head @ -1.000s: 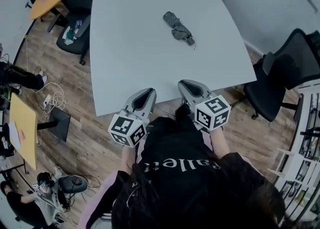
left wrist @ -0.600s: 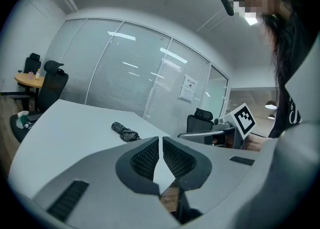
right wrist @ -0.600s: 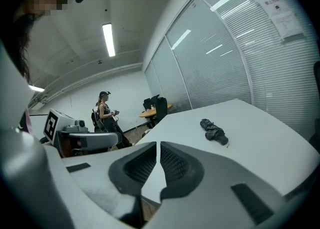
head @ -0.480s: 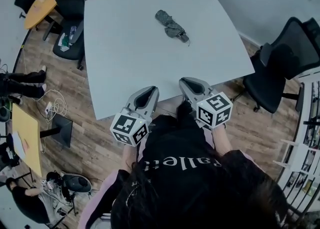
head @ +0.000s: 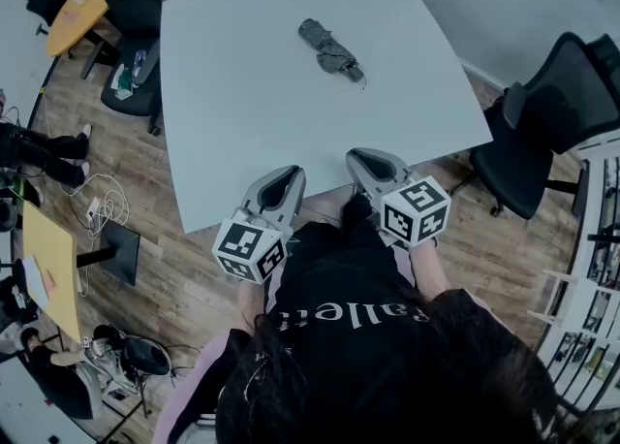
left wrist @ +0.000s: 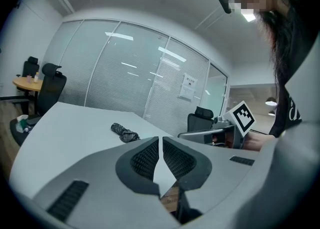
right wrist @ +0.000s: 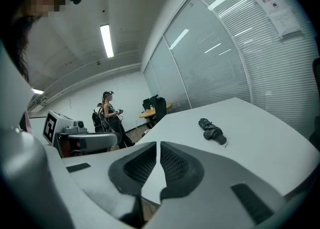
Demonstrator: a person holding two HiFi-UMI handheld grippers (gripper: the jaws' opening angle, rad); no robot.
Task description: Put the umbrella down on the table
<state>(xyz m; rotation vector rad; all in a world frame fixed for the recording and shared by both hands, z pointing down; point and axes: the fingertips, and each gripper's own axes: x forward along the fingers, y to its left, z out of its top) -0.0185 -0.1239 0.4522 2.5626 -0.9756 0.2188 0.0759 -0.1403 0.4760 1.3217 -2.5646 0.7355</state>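
Note:
A folded dark grey umbrella (head: 330,49) lies flat on the white table (head: 252,112), toward its far side. It also shows in the left gripper view as the umbrella (left wrist: 125,132) and in the right gripper view as the umbrella (right wrist: 212,130). Both grippers hang over the table's near edge, far from the umbrella. My left gripper (head: 288,176) is shut with nothing between its jaws (left wrist: 160,139). My right gripper (head: 360,158) is shut and empty too (right wrist: 157,145).
A black office chair (head: 542,146) stands at the table's right. Another black chair (head: 140,6) and a small yellow table (head: 82,6) are at the far left. Cables and gear lie on the wooden floor (head: 107,209) to the left. A person (right wrist: 107,115) stands in the background.
The head view shifted slightly, so the table and umbrella sit a little more to the left and higher in the picture. Both grippers and the umbrella stay where they were.

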